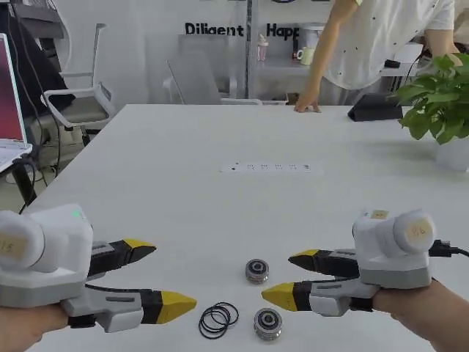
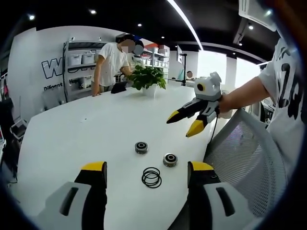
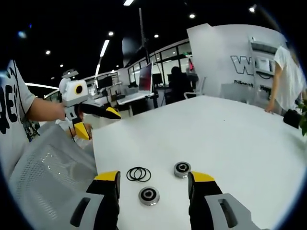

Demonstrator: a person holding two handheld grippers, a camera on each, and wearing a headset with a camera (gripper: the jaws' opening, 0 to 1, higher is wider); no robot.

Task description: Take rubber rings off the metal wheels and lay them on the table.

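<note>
Head view: my left tool point(image 1: 170, 275) and right tool point(image 1: 279, 276) apart, empty; small round metal wheels point(image 1: 257, 270) look slick; thin black rubber rings point(image 1: 218, 319) likely stretchy, pinch at rim.

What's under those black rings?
Just the white table. The rubber rings lie flat on it, overlapping, so parts of the lower rings are hidden.

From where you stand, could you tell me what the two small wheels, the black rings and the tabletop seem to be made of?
The far wheel and near wheel look like metal: grey, with a dull sheen. The rings are probably rubber: thin, matt black, loosely overlapped. The tabletop is smooth matt white, perhaps laminate; I cannot tell.
</note>
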